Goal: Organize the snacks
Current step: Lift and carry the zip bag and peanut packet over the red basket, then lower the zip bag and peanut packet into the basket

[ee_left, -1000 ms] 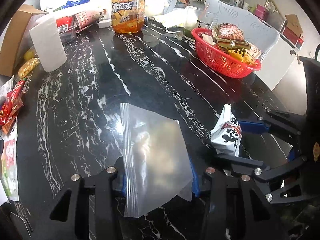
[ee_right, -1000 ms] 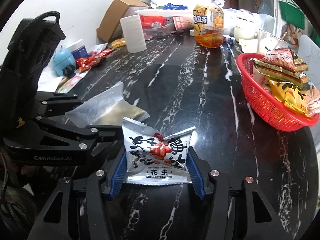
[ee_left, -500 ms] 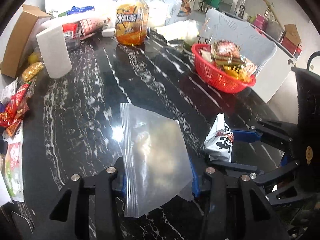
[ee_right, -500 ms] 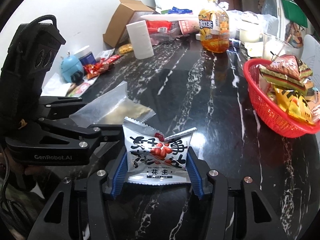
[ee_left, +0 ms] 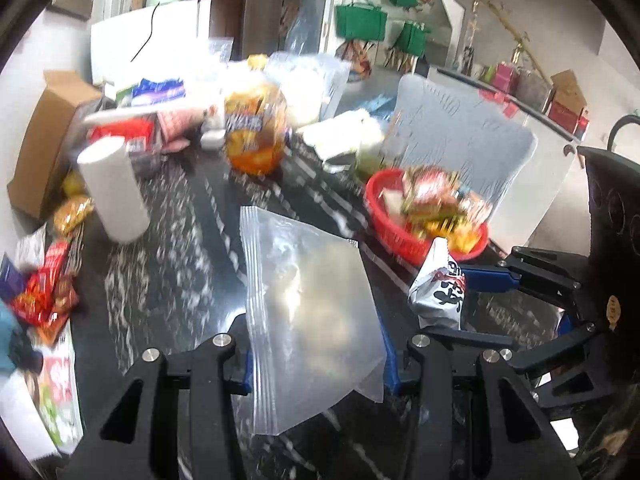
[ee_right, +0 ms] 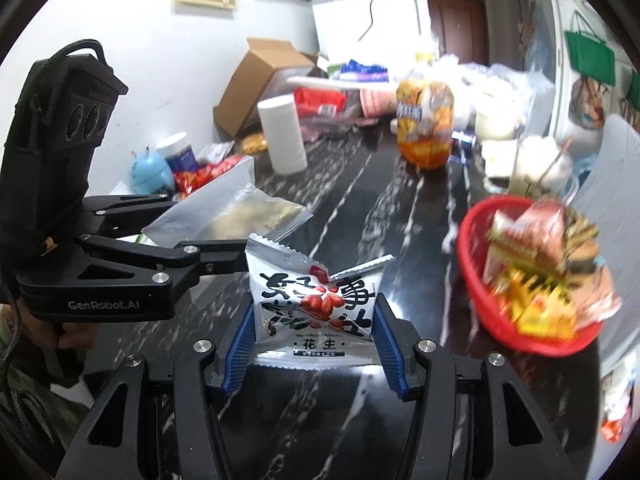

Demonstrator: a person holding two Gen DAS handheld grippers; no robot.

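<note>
My left gripper (ee_left: 316, 356) is shut on a clear zip bag (ee_left: 308, 304) and holds it above the black marble table (ee_left: 180, 264). My right gripper (ee_right: 314, 344) is shut on a white peanut packet (ee_right: 316, 308) with red nuts printed on it. The packet also shows in the left wrist view (ee_left: 438, 292), just right of the bag. The bag and the left gripper show at the left of the right wrist view (ee_right: 224, 212). Both are lifted off the table.
A red basket (ee_right: 472, 248) full of snack packs stands at the right. An orange drink bottle (ee_right: 426, 120), a paper roll (ee_right: 282, 140), a cardboard box (ee_right: 256, 76) and loose red snack packets (ee_left: 44, 284) lie along the far and left sides.
Both grippers have risen and tilted up with the bag and the packet still held. The table has dropped lower in both views, more of the room shows, and the background is blurred.
</note>
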